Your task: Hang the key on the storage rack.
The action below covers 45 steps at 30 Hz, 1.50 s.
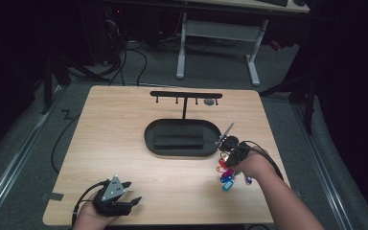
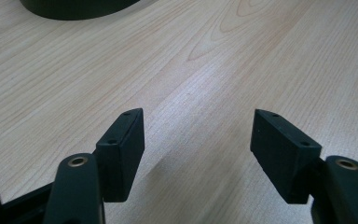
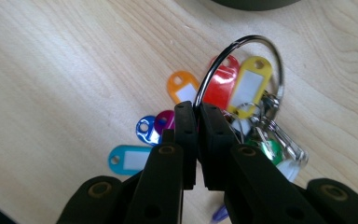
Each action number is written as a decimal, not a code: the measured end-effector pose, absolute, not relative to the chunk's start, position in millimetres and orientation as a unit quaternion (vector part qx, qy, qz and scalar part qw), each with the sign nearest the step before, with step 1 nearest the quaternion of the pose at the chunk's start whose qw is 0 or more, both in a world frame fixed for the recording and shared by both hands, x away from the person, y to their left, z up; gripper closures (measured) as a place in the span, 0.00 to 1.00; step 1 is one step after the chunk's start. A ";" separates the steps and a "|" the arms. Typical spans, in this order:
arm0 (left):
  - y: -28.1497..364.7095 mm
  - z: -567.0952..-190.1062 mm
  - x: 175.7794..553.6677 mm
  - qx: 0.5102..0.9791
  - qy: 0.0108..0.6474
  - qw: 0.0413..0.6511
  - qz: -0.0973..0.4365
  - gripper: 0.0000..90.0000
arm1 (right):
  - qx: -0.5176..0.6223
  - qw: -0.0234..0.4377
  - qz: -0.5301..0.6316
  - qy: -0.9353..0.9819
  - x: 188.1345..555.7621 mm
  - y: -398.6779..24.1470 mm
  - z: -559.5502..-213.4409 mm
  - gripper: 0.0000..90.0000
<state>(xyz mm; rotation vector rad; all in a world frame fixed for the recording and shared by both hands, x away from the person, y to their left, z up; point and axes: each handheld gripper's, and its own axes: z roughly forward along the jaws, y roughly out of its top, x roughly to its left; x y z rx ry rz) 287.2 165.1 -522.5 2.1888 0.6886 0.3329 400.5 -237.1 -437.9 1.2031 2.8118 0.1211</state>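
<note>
A large metal key ring (image 3: 242, 44) carries several coloured plastic tags (image 3: 244, 84) in red, yellow, orange, blue and green. My right gripper (image 3: 196, 109) is shut on the ring's wire, and the tags hang and fan out over the wood below. In the high view this gripper (image 1: 230, 151) is at the right of the table, just beside the black tray, with the tags (image 1: 226, 175) dangling under it. My left gripper (image 1: 133, 191) rests near the front left edge. Its jaws stand wide apart with only bare wood between them (image 2: 198, 135).
A black oval tray (image 1: 182, 136) with a raised block sits mid-table. Behind it stands a black T-shaped rack (image 1: 186, 94) with several small hooks, and a small grey object (image 1: 210, 101) hangs at its right end. The wooden table (image 1: 115, 143) has open room on its left half.
</note>
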 end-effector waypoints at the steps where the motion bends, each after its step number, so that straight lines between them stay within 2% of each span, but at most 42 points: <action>1: 165.0 -522.5 287.2 0.866 0.272 0.400 0.132 0.40 | 0.387 0.046 0.040 0.920 400.0 -237.9 -435.0 0.97; 11: 166.6 -522.1 287.5 0.863 0.276 0.402 0.136 0.39 | 0.383 0.060 0.038 0.921 389.7 -246.0 -411.8 0.97; 31: 167.4 -522.0 287.4 0.858 0.277 0.411 0.138 0.39 | 0.382 0.050 0.056 0.921 375.7 -255.3 -365.7 0.98; 45: 168.6 -521.9 290.5 0.854 0.280 0.417 0.137 0.39 | 0.385 0.062 0.076 0.918 373.6 -253.7 -324.0 0.98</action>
